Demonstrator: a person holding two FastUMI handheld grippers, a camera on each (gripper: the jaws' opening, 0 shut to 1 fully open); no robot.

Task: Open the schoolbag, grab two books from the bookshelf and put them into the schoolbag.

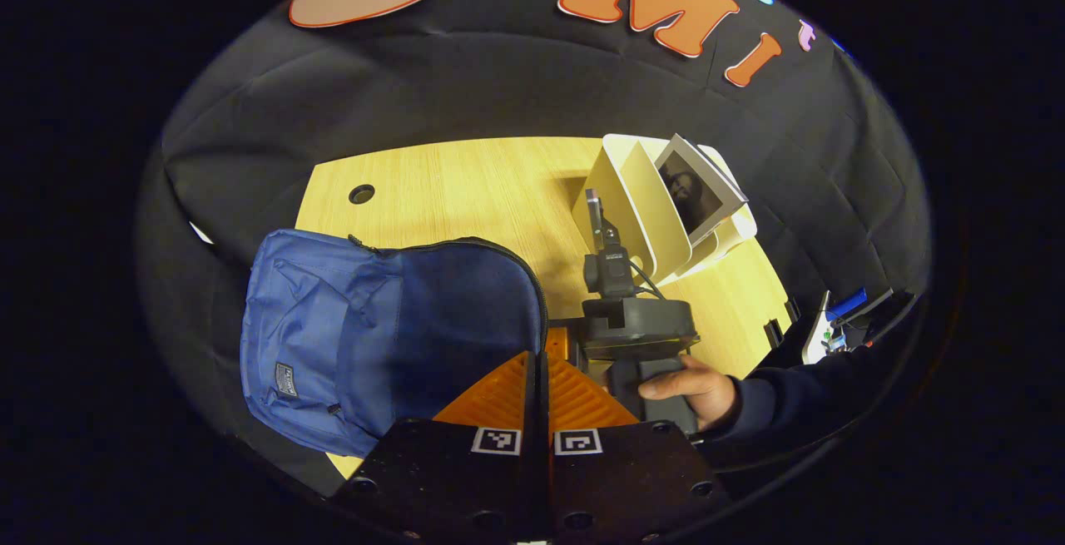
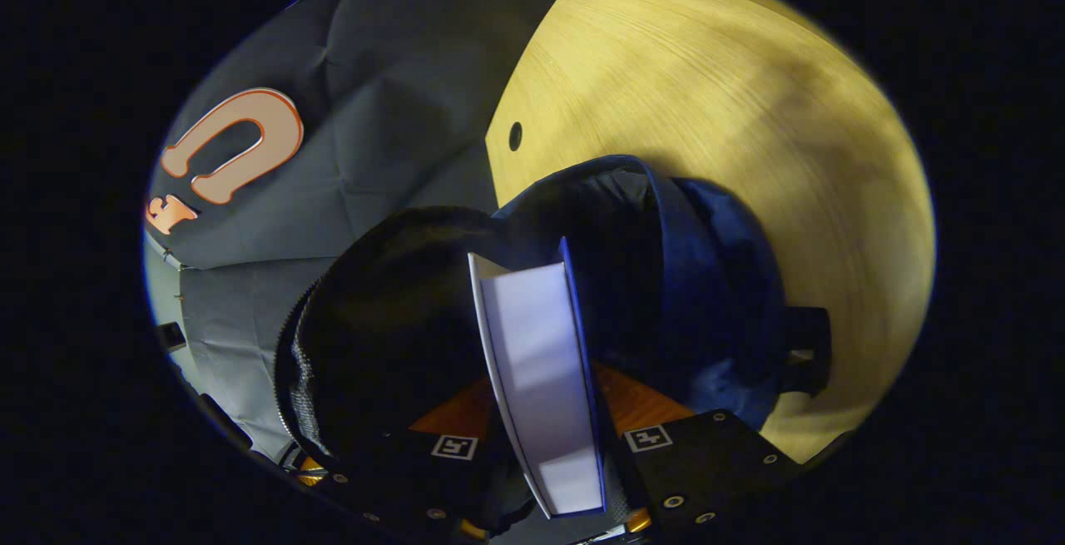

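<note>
A light wooden table (image 1: 466, 187) with visible grain spans the middle of the left gripper view, running from near to far. A small round hole (image 1: 361, 194) sits at its far left corner. The same tabletop (image 2: 749, 104) takes up the upper right of the right gripper view, again with a round hole (image 2: 515, 136) close to its edge. Dark creased cloth (image 1: 466, 79) hangs behind the table as the booth's wall, and it also shows at the left in the right gripper view (image 2: 374, 112). Off the table's right edge, low down, lies a small clutter of blue and white items (image 1: 836, 320), too small to identify.
</note>
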